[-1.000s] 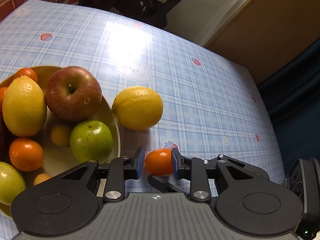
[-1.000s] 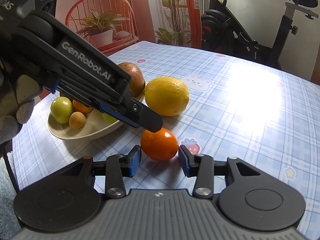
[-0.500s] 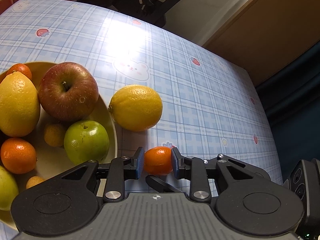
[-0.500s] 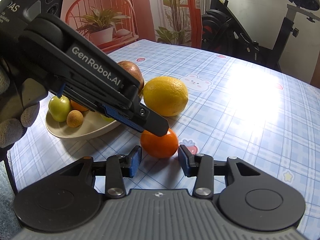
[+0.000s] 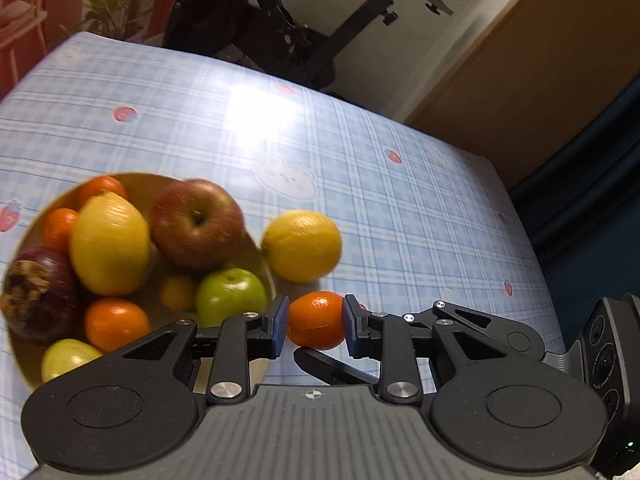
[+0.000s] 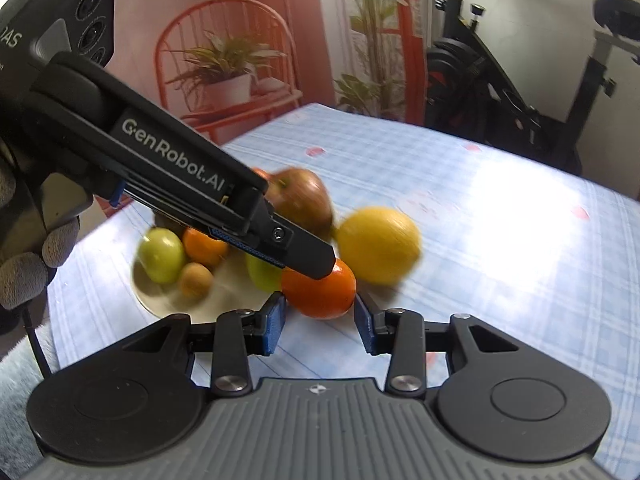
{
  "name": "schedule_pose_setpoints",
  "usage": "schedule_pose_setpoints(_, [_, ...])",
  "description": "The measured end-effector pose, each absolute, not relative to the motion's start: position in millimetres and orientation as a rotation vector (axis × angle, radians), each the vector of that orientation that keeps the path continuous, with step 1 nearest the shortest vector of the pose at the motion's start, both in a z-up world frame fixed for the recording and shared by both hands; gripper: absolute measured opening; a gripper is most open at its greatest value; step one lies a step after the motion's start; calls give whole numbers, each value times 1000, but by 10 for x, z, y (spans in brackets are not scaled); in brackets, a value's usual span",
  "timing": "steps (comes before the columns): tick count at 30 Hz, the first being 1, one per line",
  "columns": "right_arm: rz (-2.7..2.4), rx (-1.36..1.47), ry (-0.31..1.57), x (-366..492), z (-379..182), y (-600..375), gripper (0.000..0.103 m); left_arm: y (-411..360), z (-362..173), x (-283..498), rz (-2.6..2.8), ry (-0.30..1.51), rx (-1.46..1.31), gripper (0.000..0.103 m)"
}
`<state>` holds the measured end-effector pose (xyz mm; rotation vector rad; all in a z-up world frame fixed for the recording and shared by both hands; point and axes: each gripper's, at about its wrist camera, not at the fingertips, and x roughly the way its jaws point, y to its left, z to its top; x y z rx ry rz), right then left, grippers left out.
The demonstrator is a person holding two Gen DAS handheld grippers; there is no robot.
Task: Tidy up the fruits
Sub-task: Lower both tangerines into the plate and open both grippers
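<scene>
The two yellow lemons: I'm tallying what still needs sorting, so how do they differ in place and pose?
The yellow lemon in the bowl lies inside the shallow beige bowl, leaning among other fruit; the loose yellow lemon rests on the blue checked tablecloth just outside the rim. The bowl one stands more on end; the loose one lies on its side. Both are yellow, similar in size, and neither is gripped.

You are seeing a lemon lying just right of the fruit bowl, a mandarin sitting nearer, between your left gripper's pads.
</scene>
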<state>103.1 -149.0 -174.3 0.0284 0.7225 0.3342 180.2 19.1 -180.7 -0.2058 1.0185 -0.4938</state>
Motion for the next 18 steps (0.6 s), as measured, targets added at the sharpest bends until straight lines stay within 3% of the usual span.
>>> schedule_pose_setpoints(7, [404,9,721,1066,-1675,-1209,40,498,-1684,1696,-460,1009,-214,30])
schedule_pose_setpoints(18, [443,-40,794,1120,-1855,-946,40,701,-1910,1631,-422,1054,-254,30])
